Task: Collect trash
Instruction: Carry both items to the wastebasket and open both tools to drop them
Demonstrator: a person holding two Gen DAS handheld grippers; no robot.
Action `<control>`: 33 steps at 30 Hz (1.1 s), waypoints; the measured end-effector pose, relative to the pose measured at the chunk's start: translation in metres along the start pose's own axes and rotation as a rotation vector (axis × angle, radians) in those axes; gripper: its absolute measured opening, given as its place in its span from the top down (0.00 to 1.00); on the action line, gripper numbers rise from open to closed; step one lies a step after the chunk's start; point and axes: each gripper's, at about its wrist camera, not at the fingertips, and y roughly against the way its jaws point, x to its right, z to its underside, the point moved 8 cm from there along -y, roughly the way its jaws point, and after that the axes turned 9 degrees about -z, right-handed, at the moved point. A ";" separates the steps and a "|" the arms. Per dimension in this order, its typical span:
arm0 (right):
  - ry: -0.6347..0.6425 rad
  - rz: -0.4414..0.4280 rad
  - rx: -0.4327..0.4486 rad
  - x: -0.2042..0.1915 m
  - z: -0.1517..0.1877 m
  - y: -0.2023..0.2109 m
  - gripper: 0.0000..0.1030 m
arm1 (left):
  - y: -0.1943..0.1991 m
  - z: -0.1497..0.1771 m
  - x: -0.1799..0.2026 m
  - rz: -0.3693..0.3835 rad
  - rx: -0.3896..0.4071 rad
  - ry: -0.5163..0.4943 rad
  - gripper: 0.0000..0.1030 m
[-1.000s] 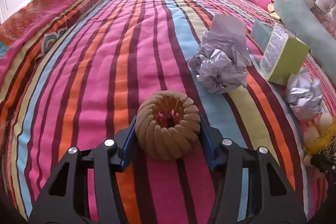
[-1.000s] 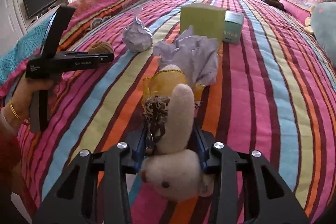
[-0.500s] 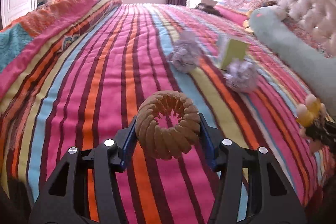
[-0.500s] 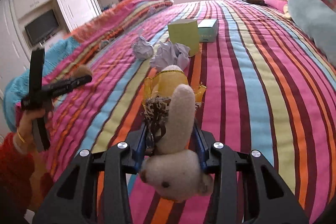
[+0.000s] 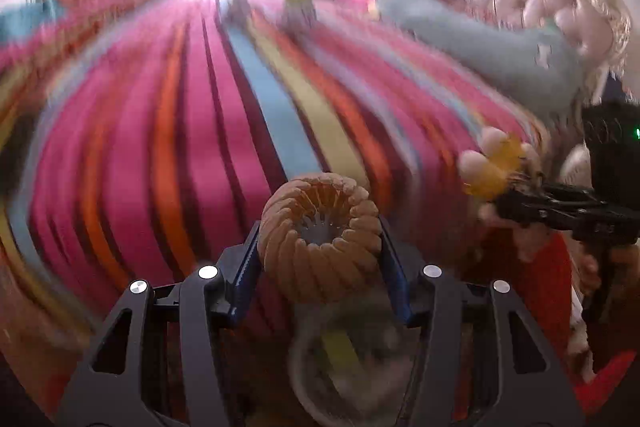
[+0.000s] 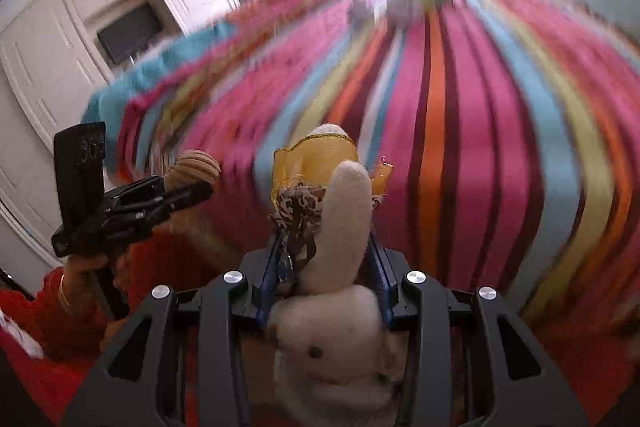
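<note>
I have my left gripper (image 5: 320, 239) clamped on the tan ribbed ring (image 5: 320, 235) and my right gripper (image 6: 324, 267) clenched around the plush rabbit (image 6: 332, 327). A clear container (image 5: 352, 371) sits directly below the ring, nearer my left; both grippers tilt downward.

On the black upright plate (image 6: 80, 163) above the left claw (image 6: 192, 187) faint raised figures look like "909", and the small print along that claw's side is too blurred to read.
</note>
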 end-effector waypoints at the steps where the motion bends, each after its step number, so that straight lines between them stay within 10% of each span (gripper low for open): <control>1: -0.031 0.008 -0.047 0.004 0.021 -0.011 0.64 | -0.010 0.025 0.011 0.020 -0.060 -0.005 0.48; 10: -0.262 0.153 -0.406 0.058 0.147 -0.106 0.64 | -0.095 0.143 0.056 0.002 -0.421 -0.086 0.48; 33: -0.243 0.216 -0.455 0.060 0.171 -0.119 0.58 | -0.124 0.166 0.065 -0.044 -0.556 -0.152 0.43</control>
